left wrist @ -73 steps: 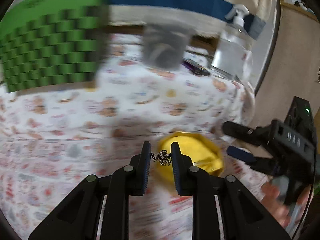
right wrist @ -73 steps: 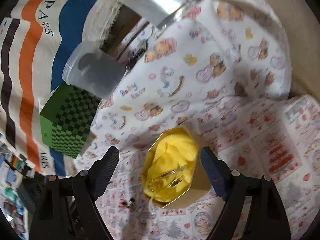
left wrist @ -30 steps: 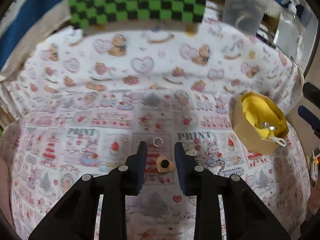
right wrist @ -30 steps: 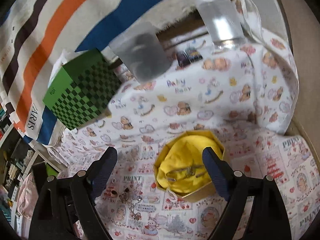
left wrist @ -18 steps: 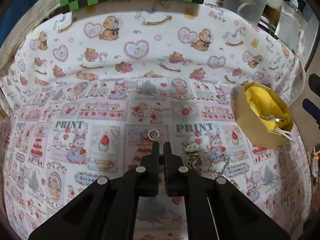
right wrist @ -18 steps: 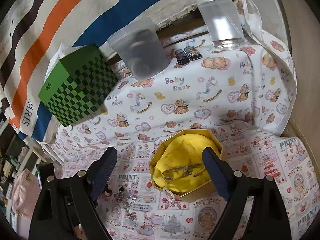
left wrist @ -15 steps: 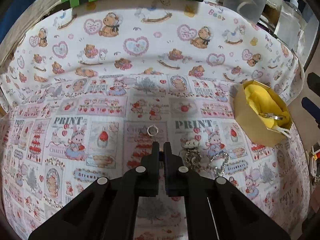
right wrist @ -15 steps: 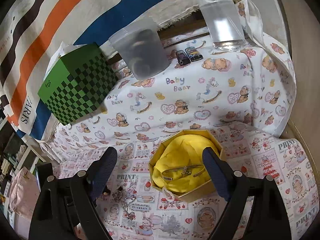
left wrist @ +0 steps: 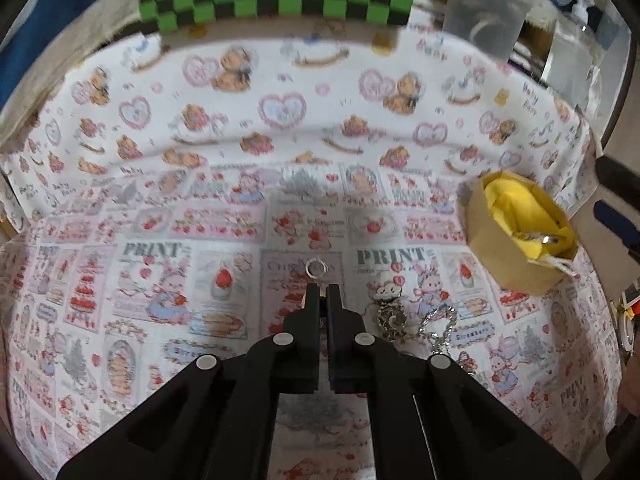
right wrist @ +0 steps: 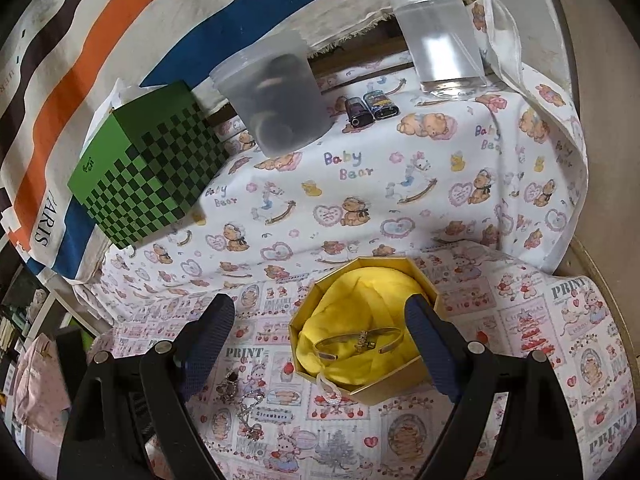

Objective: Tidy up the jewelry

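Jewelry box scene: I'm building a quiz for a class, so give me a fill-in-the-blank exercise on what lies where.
1. The lining of the gold box is coloured ____.
2. The bangle lies ____ the gold box.
3. The small silver ring lies on the printed cloth just beyond the tips of the ____ gripper.
4. The jaws of the right gripper stand ____.

Missing words: yellow; inside; left; open

Legible text: "PRINT" recurs on the pink patchwork cloth (left wrist: 152,248); "Baby Bear" on the white bear-print cloth (right wrist: 344,164); "ARIS" on the striped fabric (right wrist: 44,216) behind. Small mark on green checkered box (right wrist: 148,164) unreadable.
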`<state>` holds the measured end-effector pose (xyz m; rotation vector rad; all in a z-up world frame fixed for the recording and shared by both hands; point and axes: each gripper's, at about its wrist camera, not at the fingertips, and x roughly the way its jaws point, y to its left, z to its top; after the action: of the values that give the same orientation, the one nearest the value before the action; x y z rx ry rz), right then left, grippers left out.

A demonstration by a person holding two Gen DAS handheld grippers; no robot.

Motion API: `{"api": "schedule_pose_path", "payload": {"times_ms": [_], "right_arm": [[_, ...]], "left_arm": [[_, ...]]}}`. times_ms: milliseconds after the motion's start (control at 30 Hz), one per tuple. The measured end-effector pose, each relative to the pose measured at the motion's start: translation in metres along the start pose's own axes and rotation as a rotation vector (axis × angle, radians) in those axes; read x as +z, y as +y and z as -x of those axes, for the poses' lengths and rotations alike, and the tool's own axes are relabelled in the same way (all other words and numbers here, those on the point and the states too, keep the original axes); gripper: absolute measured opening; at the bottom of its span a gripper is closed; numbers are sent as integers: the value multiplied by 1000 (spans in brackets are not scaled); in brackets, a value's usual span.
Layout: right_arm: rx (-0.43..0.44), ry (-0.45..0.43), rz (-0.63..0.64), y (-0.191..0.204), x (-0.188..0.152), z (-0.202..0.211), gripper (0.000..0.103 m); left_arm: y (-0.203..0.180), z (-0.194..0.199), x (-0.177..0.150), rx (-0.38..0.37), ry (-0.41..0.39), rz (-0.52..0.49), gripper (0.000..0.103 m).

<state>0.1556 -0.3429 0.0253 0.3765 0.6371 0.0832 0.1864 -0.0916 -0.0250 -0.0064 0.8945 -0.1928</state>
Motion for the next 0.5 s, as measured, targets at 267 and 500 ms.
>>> {"api": "schedule_pose_path", "payload": {"times_ms": [267,500], "right_arm": [[-16,-12,39,9,-3,0,89],[-30,-8,101,24,-10,-3,88]], "left_arm": [[27,51,5,-47,-116,53,2],[45,57,9,-61,-119,31,2]]}}
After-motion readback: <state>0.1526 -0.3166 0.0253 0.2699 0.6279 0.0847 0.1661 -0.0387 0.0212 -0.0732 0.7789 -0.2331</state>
